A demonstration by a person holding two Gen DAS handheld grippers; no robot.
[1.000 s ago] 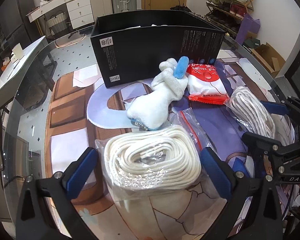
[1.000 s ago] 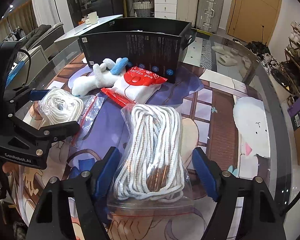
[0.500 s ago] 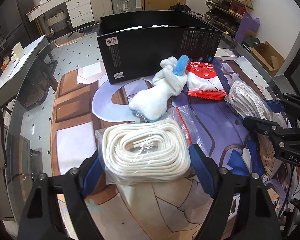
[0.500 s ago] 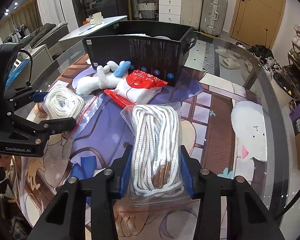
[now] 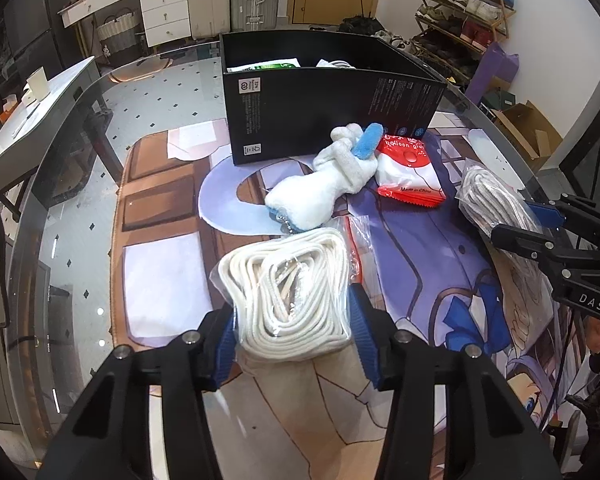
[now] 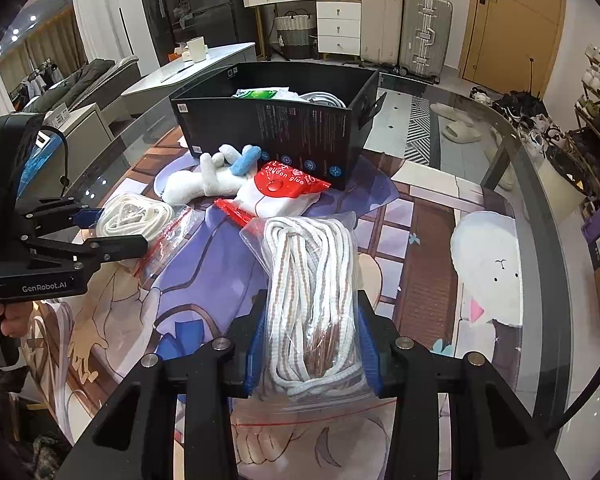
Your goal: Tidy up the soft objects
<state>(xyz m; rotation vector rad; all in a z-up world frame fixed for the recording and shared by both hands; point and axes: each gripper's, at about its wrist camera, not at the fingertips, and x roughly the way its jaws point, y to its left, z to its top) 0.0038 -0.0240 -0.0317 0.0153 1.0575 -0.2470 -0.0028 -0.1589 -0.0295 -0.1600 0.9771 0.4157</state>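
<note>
On the glass bench (image 5: pixel 80 184) lies a printed mat (image 5: pixel 420 264) that carries everything else. At its far end stands an open black box (image 5: pixel 332 116), upright, with a green-and-white packet and some white cord showing inside it. Leaning against the box's front wall are a white plush toy (image 5: pixel 328 192) with a blue part near its top, and just to its right a red-and-white pack (image 5: pixel 408 172) printed "balloon glue"; toy and pack touch.

Nearer the cameras are two clear zip bags of rope. The white rope bag (image 5: pixel 292 292) sits left of centre, just in front of the plush toy. The left claw (image 5: pixel 296 328) is closing on it, its blue pads (image 5: pixel 362 328) pressing both sides of the coil, which bulges up between them. The striped rope bag (image 6: pixel 312 292), white with tan bands, lies to the right, its far end touching the red pack. The right claw (image 6: pixel 312 344) is closing too, and its pads (image 6: pixel 256 344) squeeze the near end of that bundle. Whether either bag is off the mat I cannot tell.

At the lower left of the right wrist view a hand (image 6: pixel 8 316) grips the left claw's handle.
</note>
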